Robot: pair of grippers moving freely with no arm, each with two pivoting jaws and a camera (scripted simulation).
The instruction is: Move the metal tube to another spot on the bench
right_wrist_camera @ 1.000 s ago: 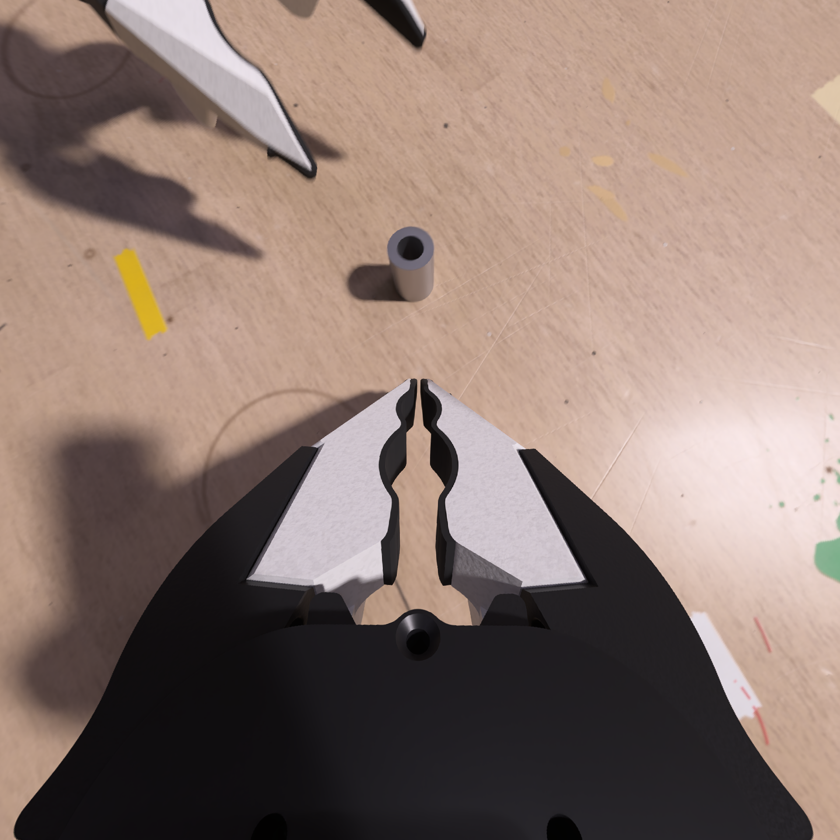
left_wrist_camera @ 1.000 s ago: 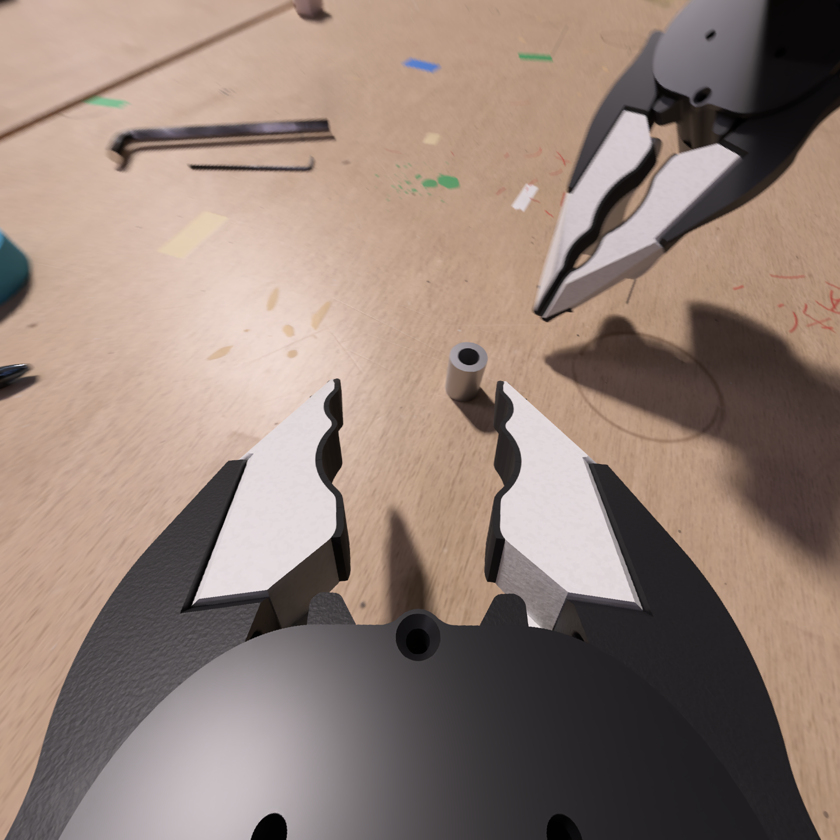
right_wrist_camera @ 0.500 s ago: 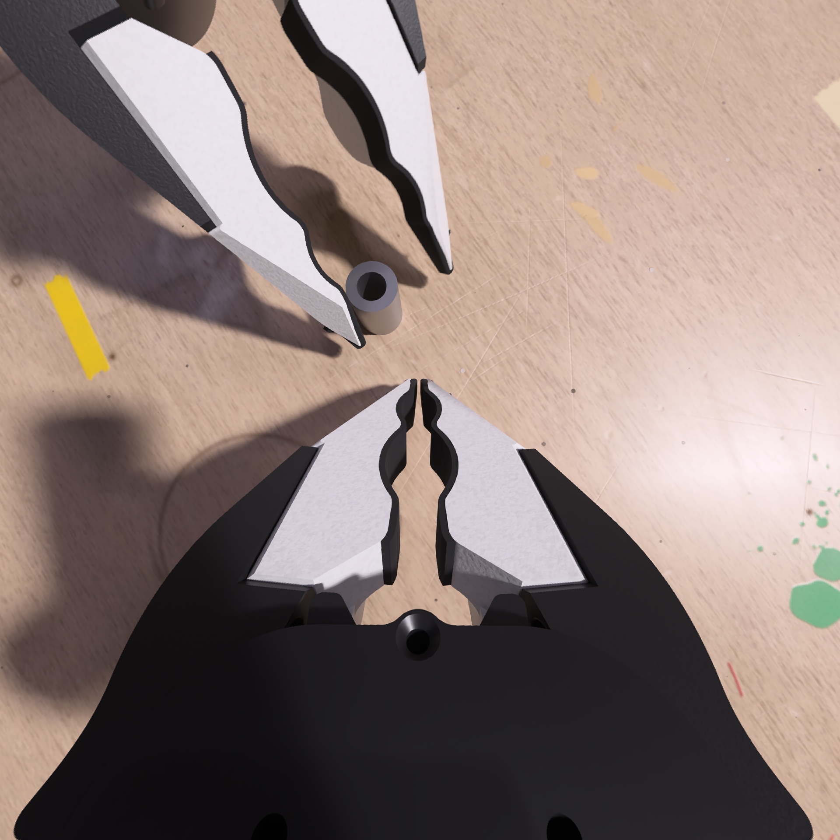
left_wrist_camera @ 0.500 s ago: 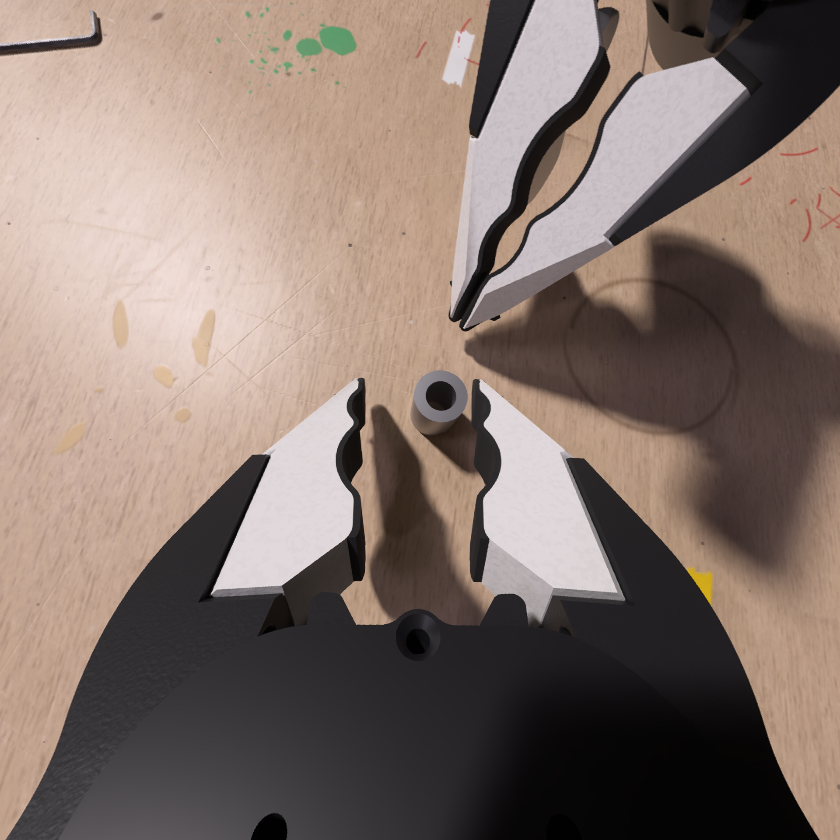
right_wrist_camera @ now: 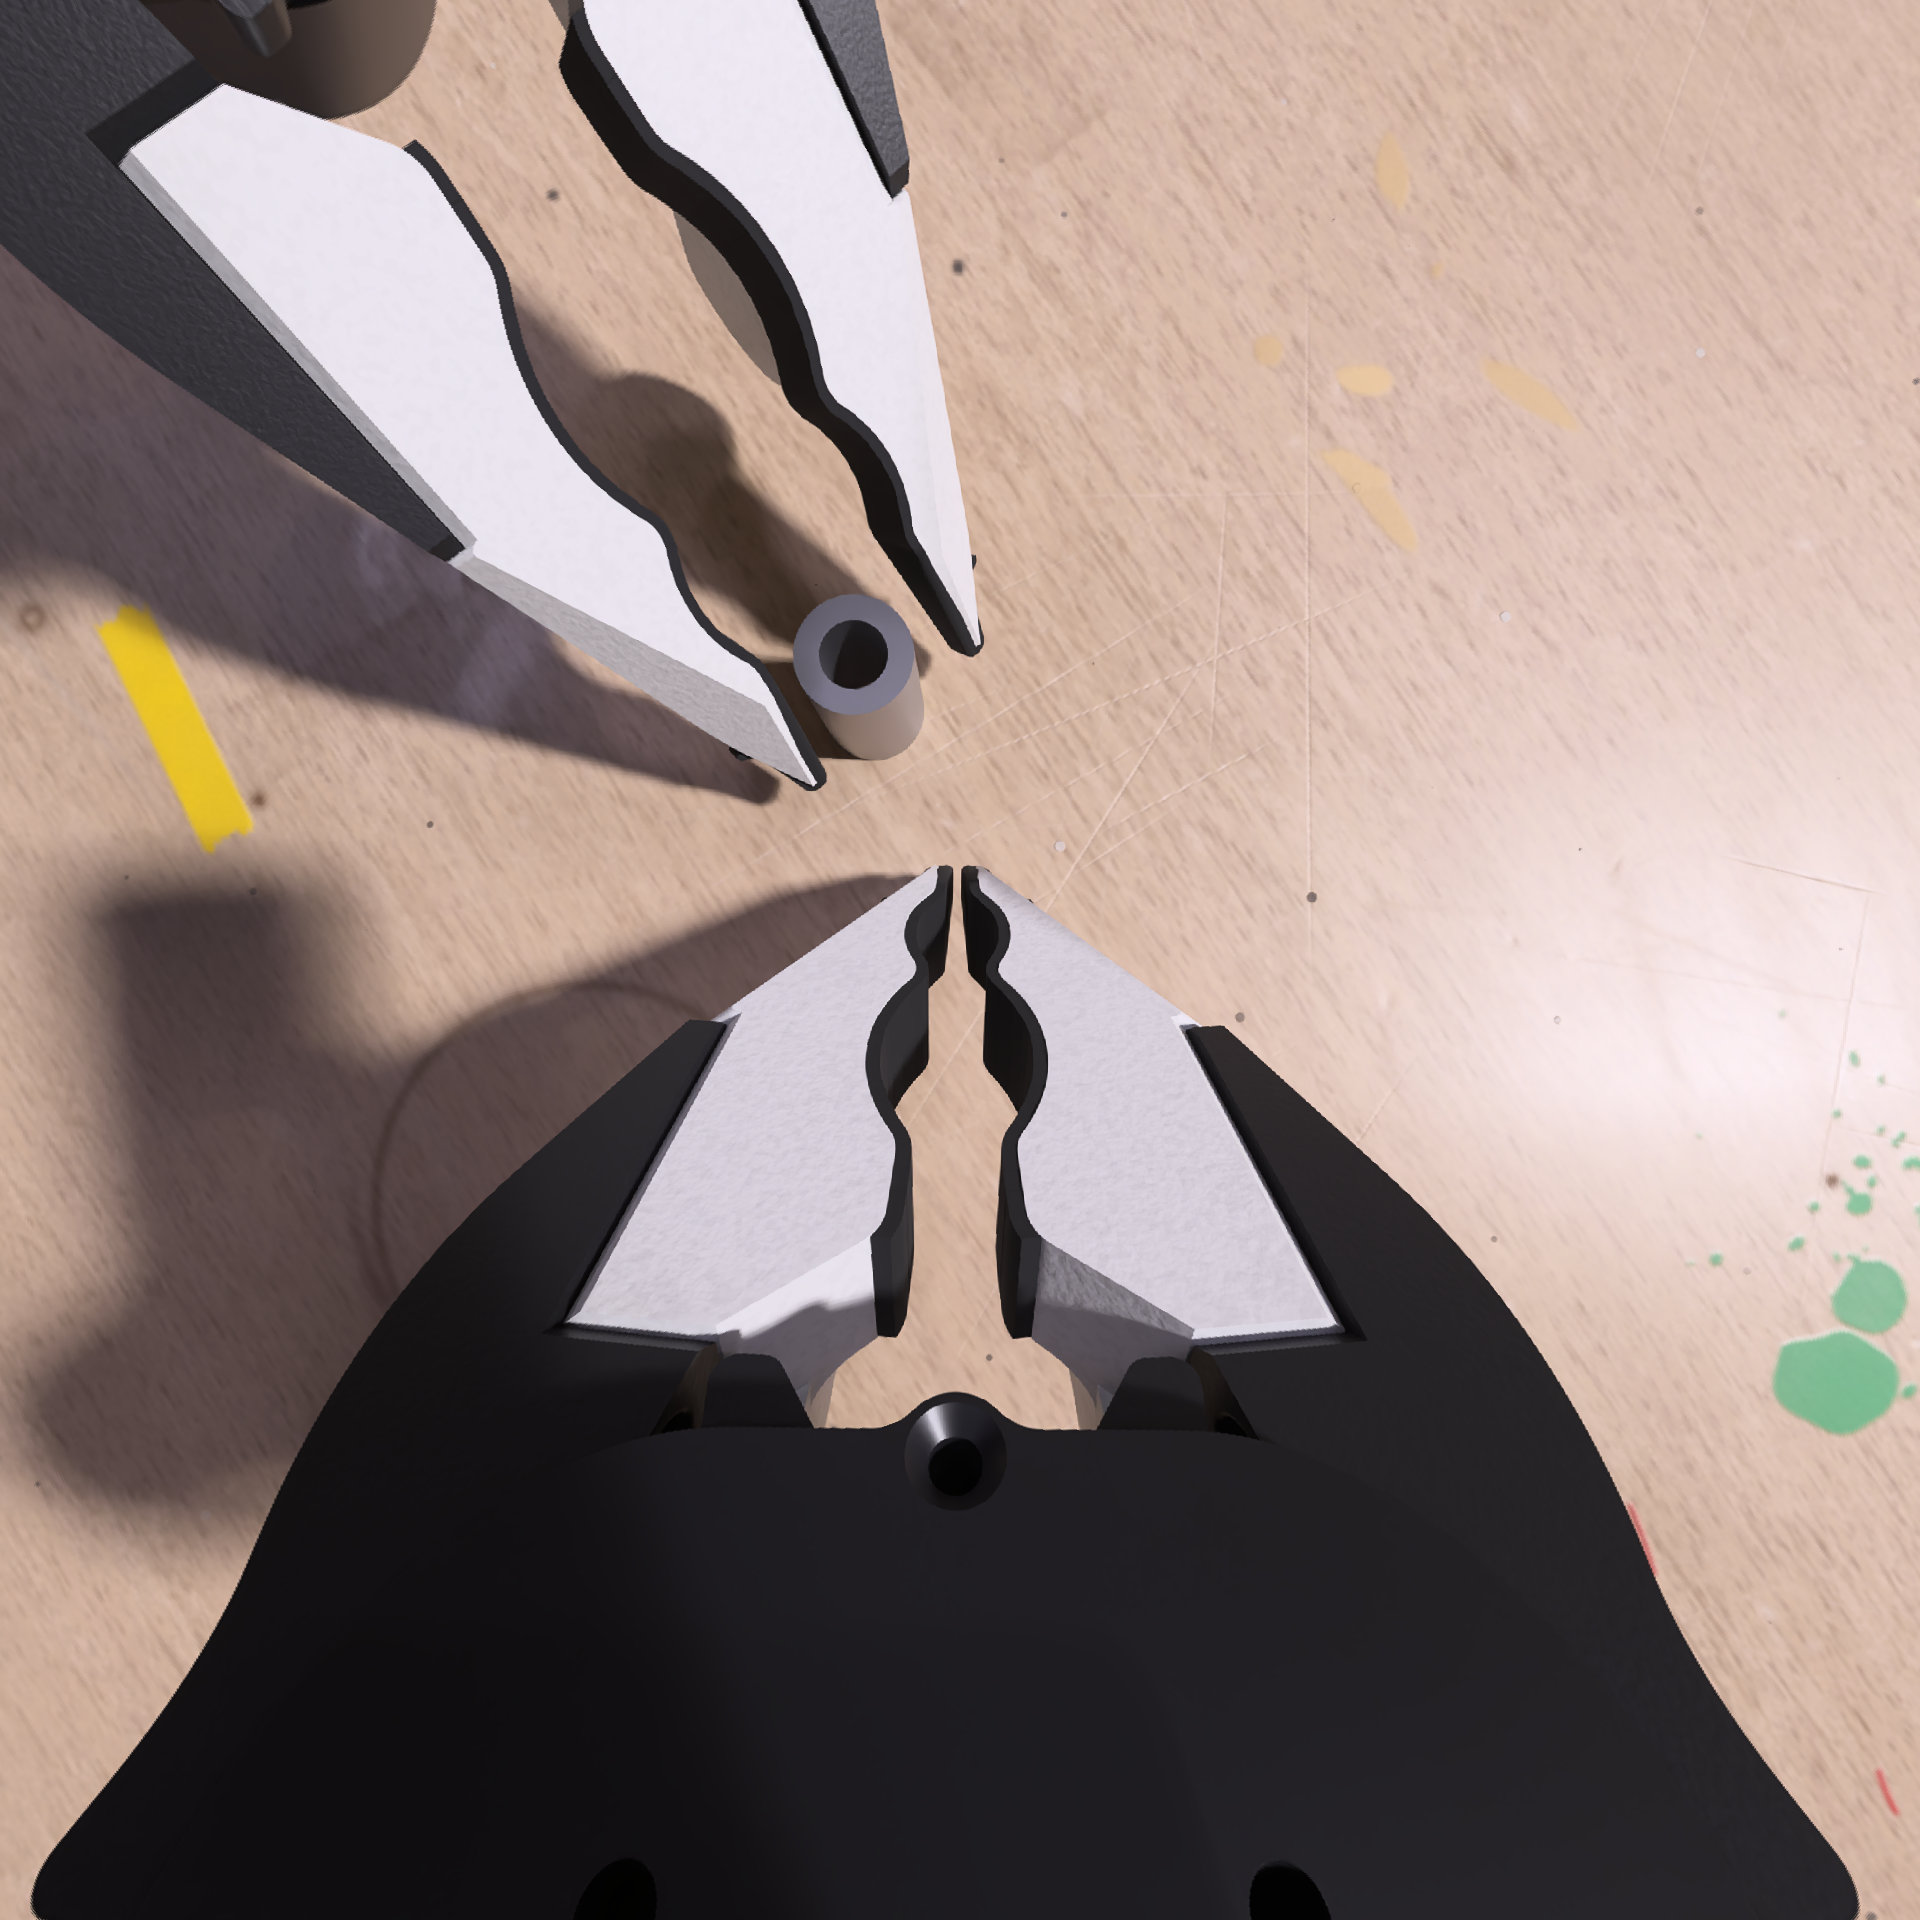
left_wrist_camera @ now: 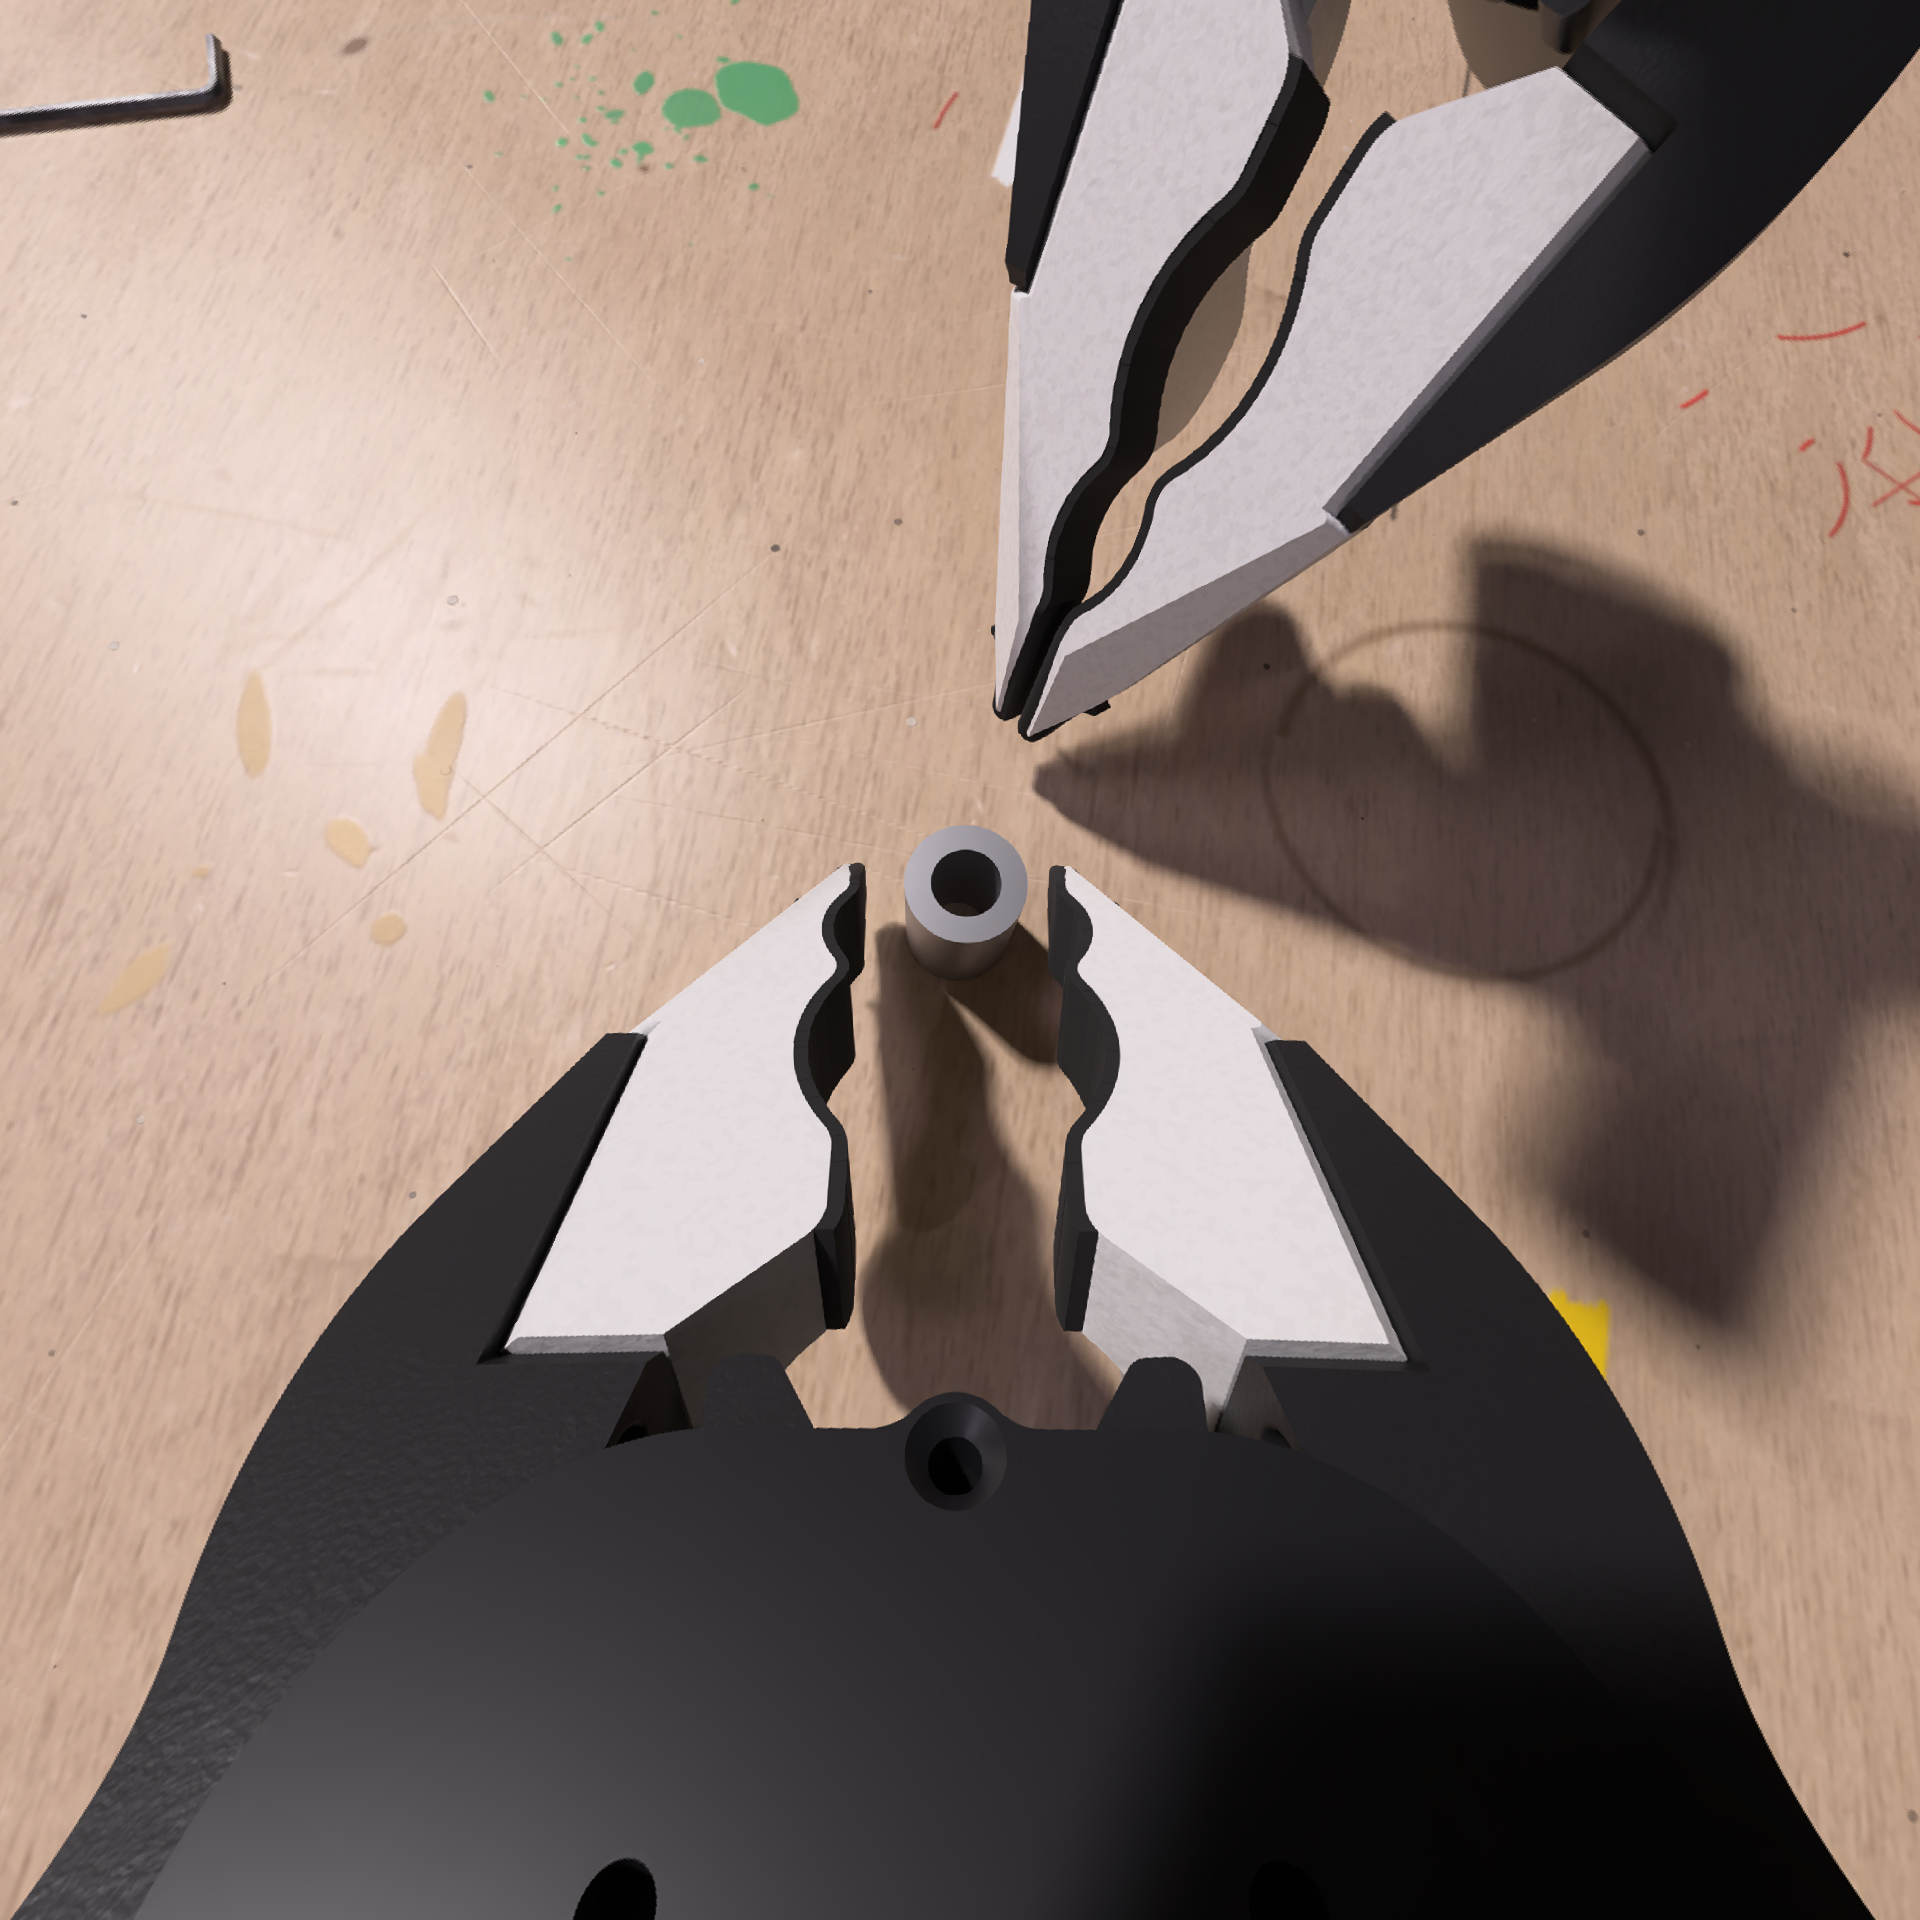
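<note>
A short grey metal tube stands upright on the wooden bench. My left gripper is open, and the tube stands between its two fingertips with small gaps on both sides. The tube also shows in the right wrist view, between the left gripper's fingertips. My right gripper is shut and empty, a short way from the tube. It shows in the left wrist view just beyond the tube, tips pointing down at the bench.
An L-shaped hex key lies at the far left. Green paint spots, tan spots, red marks, a drawn circle and yellow tape mark the bench.
My left gripper has moved forward and narrowed around the tube, which now sits centred between its tips. The right gripper has stayed shut near the tube.
</note>
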